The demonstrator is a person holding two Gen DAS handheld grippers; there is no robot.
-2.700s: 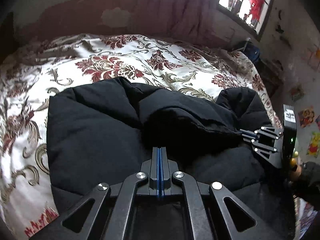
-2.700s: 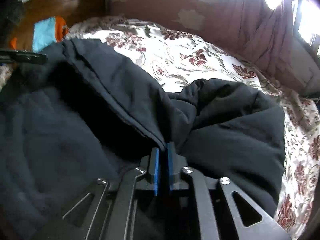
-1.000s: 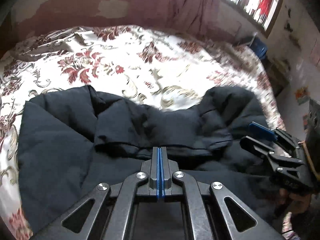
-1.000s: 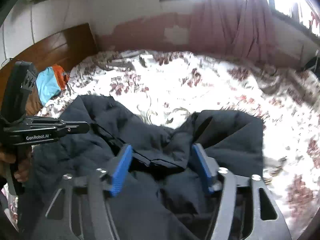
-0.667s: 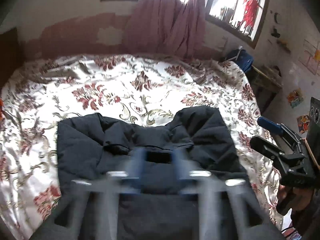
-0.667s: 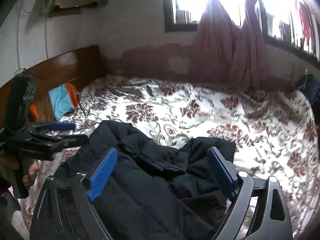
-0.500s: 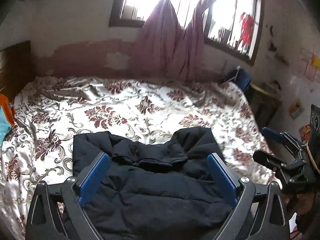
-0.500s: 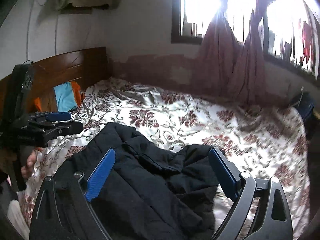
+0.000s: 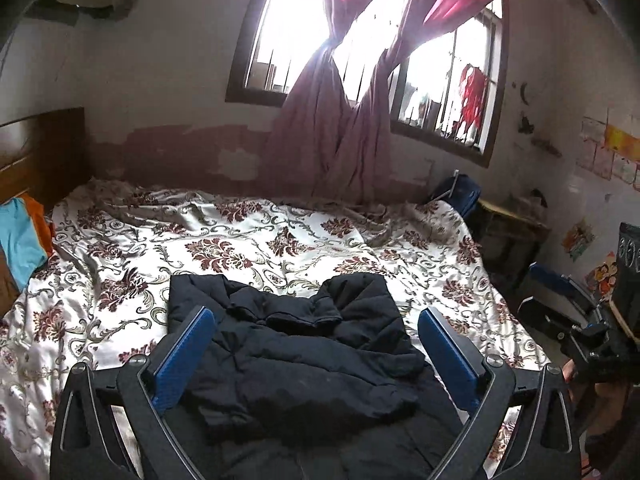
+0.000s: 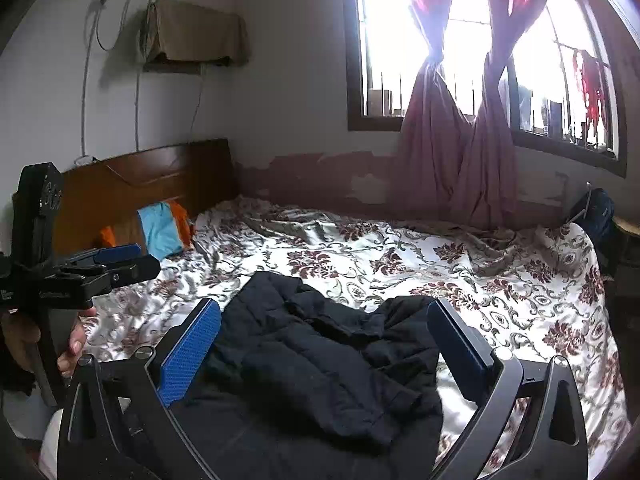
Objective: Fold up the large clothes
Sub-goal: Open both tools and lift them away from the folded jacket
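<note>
**Listener:** What is in front of you, going left to right?

**Operator:** I take the black padded jacket (image 9: pixel 296 352) as my landmark. It lies bunched on the near part of the bed's floral cover (image 9: pixel 248 240). Far left of it, against the wooden headboard (image 10: pixel 148 184), I see a blue and orange cloth (image 10: pixel 162 232). Behind it hang knotted pink curtains (image 9: pixel 340 136) in a bright window.

**Listener:** And your grippers?

**Operator:** My left gripper (image 9: pixel 316 356) is above the jacket's near edge, tilted a little downward. Its jaws are opening, the blue pads (image 9: pixel 184 356) wide apart with nothing between them. The jacket only shows through the gap, well below. In the right view I see a hand (image 10: pixel 48 340) wrapped around its handle, left of the jacket. My right gripper (image 10: pixel 324 356) is in a similar pose, just right of the left one. Its jaws are also opening and grip nothing.

**Listener:** What could go wrong from here?

**Operator:** The jacket looks puffy and slippery to me, and so does the satin cover. I judge the fold loose: the top layer is rumpled, so it could spring open or slide. If I pinch low, I might catch the cover with the jacket and drag both. A thin pinch on thick padding could also slip out.
</note>
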